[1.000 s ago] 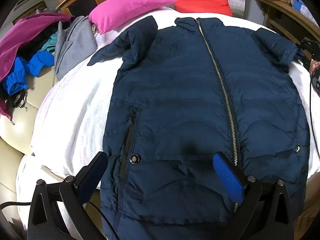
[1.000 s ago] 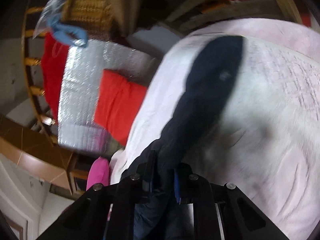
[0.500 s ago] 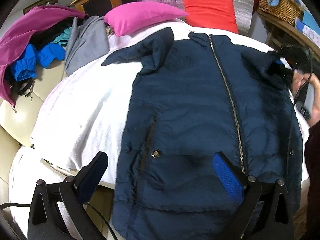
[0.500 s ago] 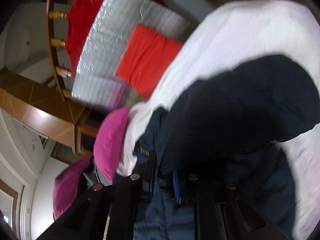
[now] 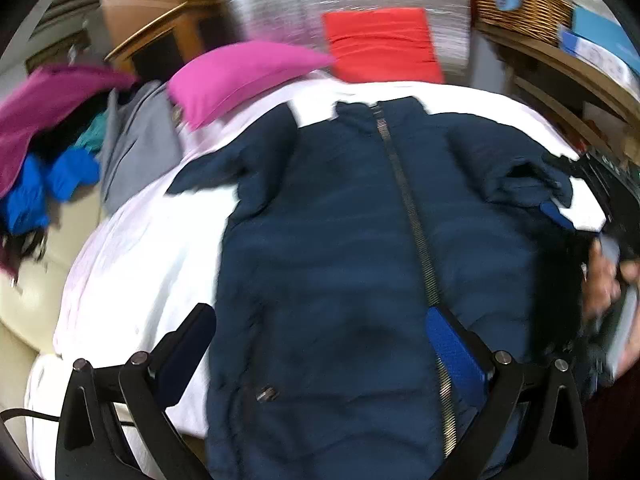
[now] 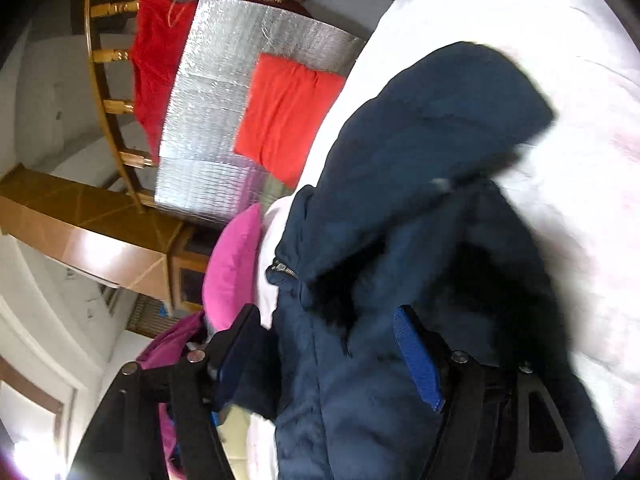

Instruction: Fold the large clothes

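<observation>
A navy padded jacket (image 5: pixel 320 216) lies front up, zip closed, on the white sheet of the bed (image 5: pixel 132 248). My left gripper (image 5: pixel 320 344) hovers open over its hem with nothing between the fingers. The jacket's left sleeve sticks out sideways. Its right sleeve (image 6: pixel 432 120) is folded in over the body. My right gripper (image 6: pixel 328 352) is above that sleeve with its jaws opening; navy cloth lies loose between them, and neither pad presses on it. In the left wrist view one of its blue pads (image 5: pixel 556 212) and a hand (image 5: pixel 600 280) show at the right edge.
A pink pillow (image 5: pixel 240 76) and a red cushion (image 5: pixel 380 48) lie at the head of the bed before a silver foil panel (image 6: pixel 224 120). A heap of purple, blue and grey clothes (image 5: pixel 48 152) sits left. A wicker basket (image 5: pixel 520 4) stands on wooden shelving at right.
My right gripper carried the right sleeve inward over the jacket, then its jaws spread apart and let go of the cloth. My left gripper rose and drew back a little, staying open.
</observation>
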`<act>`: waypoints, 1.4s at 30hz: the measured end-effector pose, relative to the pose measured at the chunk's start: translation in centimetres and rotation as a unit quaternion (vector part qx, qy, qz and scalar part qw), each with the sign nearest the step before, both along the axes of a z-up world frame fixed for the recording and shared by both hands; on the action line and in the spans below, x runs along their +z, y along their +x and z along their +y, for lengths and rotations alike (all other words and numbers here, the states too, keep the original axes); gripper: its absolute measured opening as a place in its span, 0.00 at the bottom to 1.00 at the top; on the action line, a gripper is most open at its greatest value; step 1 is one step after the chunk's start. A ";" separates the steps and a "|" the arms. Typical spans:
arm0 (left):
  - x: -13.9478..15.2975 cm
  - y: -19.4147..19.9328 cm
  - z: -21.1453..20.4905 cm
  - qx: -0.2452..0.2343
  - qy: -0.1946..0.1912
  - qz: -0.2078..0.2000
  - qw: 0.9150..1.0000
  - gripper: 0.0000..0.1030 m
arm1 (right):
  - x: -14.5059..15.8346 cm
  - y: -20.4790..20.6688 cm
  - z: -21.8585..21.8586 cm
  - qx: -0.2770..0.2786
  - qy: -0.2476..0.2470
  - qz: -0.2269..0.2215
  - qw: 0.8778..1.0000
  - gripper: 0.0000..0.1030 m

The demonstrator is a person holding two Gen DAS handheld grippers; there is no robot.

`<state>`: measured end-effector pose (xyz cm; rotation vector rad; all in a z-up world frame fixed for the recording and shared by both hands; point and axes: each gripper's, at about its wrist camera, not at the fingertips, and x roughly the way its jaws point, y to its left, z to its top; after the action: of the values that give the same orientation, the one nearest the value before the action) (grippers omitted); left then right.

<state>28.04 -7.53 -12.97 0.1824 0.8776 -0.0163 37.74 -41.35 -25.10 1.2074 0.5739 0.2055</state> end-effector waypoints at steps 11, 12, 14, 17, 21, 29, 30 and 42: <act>0.5 7.2 -10.5 -0.076 0.051 -0.037 0.995 1.00 | -3.7 -5.3 -2.4 0.004 0.067 0.018 0.998 0.42; 0.4 7.8 -11.6 -0.082 0.063 -0.043 0.994 1.00 | -4.0 -5.2 -2.4 0.006 0.075 0.024 0.997 0.40; 0.2 8.8 -14.0 -0.095 0.091 -0.058 0.990 1.00 | -5.5 -5.7 -2.9 0.007 0.103 0.036 0.994 0.26; -0.3 10.4 -17.7 -0.121 0.137 -0.085 0.979 1.00 | -6.5 -6.1 -3.1 0.005 0.117 0.040 0.992 0.17; -1.5 12.0 -21.8 -0.150 0.186 -0.096 0.966 1.00 | -7.0 -6.2 -3.0 0.020 0.102 0.043 0.994 0.04; -4.6 13.6 -26.9 -0.190 0.259 -0.088 0.943 0.80 | -7.3 -6.2 -3.3 0.037 0.095 0.041 0.994 0.03; -4.8 13.8 -27.1 -0.191 0.262 -0.084 0.942 0.71 | -7.3 -6.2 -3.3 0.038 0.094 0.041 0.994 0.03; 0.0 17.0 -22.4 -0.131 0.098 -0.059 0.985 0.09 | -7.9 -6.4 -3.5 0.052 0.086 0.035 0.994 0.02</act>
<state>45.07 -29.89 -12.92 0.4773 0.7308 -0.1641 31.35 -44.81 -33.04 1.3573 0.6919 0.3061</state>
